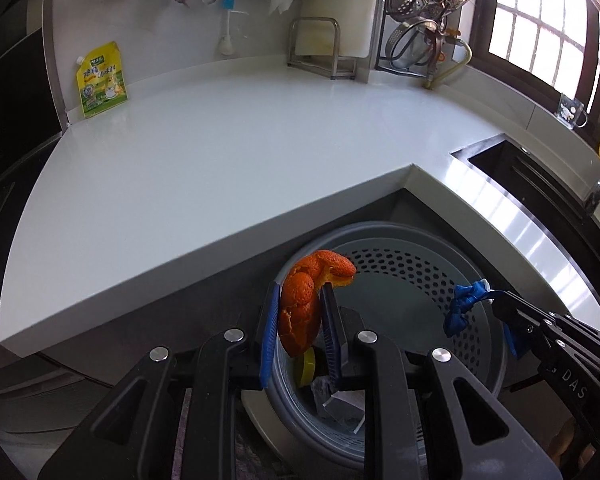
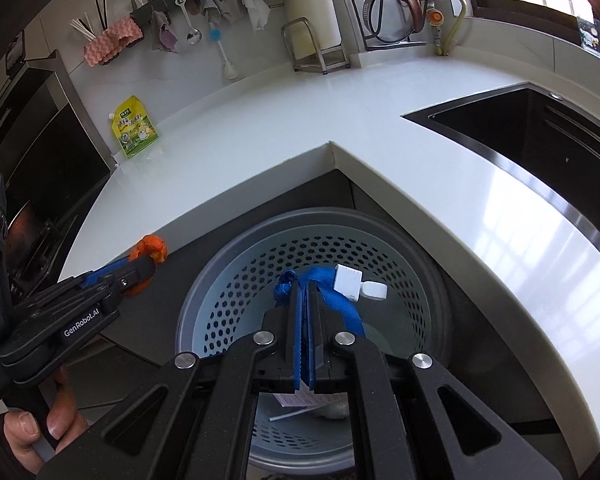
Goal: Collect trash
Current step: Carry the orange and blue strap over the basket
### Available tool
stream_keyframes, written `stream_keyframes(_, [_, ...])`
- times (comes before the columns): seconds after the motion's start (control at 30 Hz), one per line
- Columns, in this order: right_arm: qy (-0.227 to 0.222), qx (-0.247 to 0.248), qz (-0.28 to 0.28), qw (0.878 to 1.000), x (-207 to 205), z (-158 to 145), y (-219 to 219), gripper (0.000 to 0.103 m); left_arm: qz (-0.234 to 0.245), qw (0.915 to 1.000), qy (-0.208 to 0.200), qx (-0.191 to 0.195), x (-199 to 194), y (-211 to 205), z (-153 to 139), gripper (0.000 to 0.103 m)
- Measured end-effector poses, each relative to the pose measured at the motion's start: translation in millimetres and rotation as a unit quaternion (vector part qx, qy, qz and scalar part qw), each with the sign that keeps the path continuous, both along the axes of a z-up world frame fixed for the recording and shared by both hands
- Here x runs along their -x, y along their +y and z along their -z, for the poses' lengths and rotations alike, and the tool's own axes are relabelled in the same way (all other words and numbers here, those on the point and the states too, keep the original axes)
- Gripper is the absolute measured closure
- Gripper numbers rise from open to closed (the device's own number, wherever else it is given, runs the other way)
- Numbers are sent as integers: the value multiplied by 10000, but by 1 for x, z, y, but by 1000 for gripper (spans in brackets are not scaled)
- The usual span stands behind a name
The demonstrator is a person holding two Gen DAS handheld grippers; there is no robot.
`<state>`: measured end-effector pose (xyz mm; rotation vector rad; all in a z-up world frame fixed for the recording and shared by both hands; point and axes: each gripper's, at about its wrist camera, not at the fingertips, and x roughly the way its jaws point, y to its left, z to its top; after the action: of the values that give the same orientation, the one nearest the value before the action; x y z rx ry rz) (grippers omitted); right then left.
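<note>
Left claw (image 1: pixel 300 320) is part-closed on a curl of orange peel (image 1: pixel 306 296), pinched between its blue pads and hanging over the near-left rim of the grey perforated bin (image 1: pixel 420 276). Right claw (image 2: pixel 306 320) is clamped nearly flat on a blue ribbon (image 2: pixel 340 304) with a white tag (image 2: pixel 350 280), above the bin's open mouth. The white counter edge (image 1: pixel 228 240) wraps the bin just beyond both claws; paper scraps (image 1: pixel 340 400) lie inside, below the left claw.

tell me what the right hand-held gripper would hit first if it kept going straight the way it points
Probably the perforated wall of the grey bin. The right hand-held gripper, shut on a blue strap, points into the bin's open mouth, with nothing else ahead. Depth is unclear, so it could meet the bin's bottom instead.
</note>
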<state>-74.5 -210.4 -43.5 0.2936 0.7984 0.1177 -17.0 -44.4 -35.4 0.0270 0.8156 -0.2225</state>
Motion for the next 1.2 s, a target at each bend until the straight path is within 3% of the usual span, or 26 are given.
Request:
stream_keyframes(0.27, [57,149,-16,9999,21,17,4,101,142,9995,192,-228,15,-14,19,82])
stream_keyframes(0.63, [136,396,59,9991,21,29,7,101,173,9980,374,-482,13,-23,39,82])
stream_keyframes(0.93, [87,855,148,9962,19,33,15,101,169,9975,458,-503,12,-23,46,80])
stream_keyframes(1.2, [150,947,111,9953,17,39,18,101,182,9973,504,-509,8,-25,50,79])
